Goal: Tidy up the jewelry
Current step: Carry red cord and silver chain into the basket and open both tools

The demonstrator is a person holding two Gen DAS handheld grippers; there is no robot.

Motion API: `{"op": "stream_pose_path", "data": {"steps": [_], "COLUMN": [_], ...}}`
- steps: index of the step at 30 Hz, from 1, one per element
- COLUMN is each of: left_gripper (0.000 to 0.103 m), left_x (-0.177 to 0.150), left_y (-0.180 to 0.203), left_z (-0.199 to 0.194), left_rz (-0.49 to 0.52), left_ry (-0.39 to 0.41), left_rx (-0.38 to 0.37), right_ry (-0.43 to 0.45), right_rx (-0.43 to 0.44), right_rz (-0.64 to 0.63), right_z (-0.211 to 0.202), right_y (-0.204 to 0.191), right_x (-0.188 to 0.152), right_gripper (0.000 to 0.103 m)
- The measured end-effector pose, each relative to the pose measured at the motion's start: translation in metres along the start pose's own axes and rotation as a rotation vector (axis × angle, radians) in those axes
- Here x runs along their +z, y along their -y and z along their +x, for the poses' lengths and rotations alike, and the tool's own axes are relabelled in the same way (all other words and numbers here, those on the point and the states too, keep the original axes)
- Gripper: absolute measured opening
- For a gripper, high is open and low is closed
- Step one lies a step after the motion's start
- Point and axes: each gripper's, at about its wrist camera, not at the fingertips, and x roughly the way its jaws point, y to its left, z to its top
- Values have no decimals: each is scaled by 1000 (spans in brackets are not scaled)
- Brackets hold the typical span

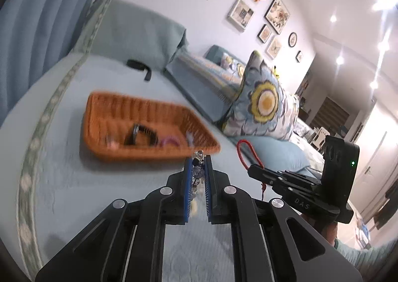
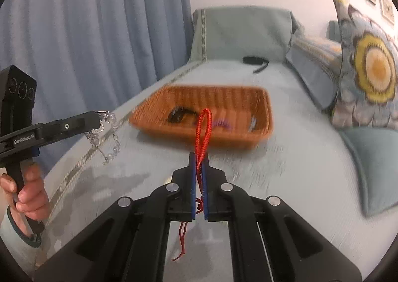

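Note:
My left gripper [image 1: 198, 160] is shut on a clear crystal bead bracelet [image 1: 197, 172], which dangles from it over the bed in the right wrist view [image 2: 107, 137]. My right gripper [image 2: 198, 157] is shut on a red cord bracelet [image 2: 204, 130] whose loop stands up beyond the fingertips; the left wrist view shows the same red cord bracelet [image 1: 245, 155] at the right gripper [image 1: 251, 170]. An orange wicker basket [image 1: 99, 117] [image 2: 263, 108] lies ahead on the bed, holding a black band [image 1: 143, 134], a purple piece [image 1: 170, 141] and other small items.
A pale blue bedspread [image 1: 74, 170] covers the bed. A black object [image 1: 138, 67] lies near the far pillow [image 1: 139, 30]. Flowered cushions [image 1: 261, 103] stand on the right, blue curtains [image 2: 87, 21] on the left. A hand [image 2: 27, 195] holds the left gripper's handle.

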Motion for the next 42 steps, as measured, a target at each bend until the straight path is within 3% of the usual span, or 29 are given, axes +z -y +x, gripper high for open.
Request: {"op": "stream_pose_path", "data": {"steps": [8,15,23,33,35,38,42], "left_gripper": [7,7,7,8,32,36,39], "left_x": [54,72,56,45,44,45,47], "left_y": [5,-27,-76,-91,-90,-83,-63], "left_z": [27,77,125,134,131,120,94], "left_rz": [56,22,-34,-69,-79,-61,-36], "left_ry": [76,82,22,-28,-24,4,47], "left_rx": [75,229,318,317,321,321,296], "right_ry": [38,-18,-171,-265,-289,-274,-252], "right_rx": [-28,-29,-72,-88,-77,-68,-53], "right_rz": [-25,35,52,70,89,90,91], "right_z": [31,97,175,205,206,197,176], "right_y": [12,36,52,60,62,63,60], "right_x": [64,104,99,80,81,82,83], "right_gripper": [3,3,3,4,8,16,19]}}
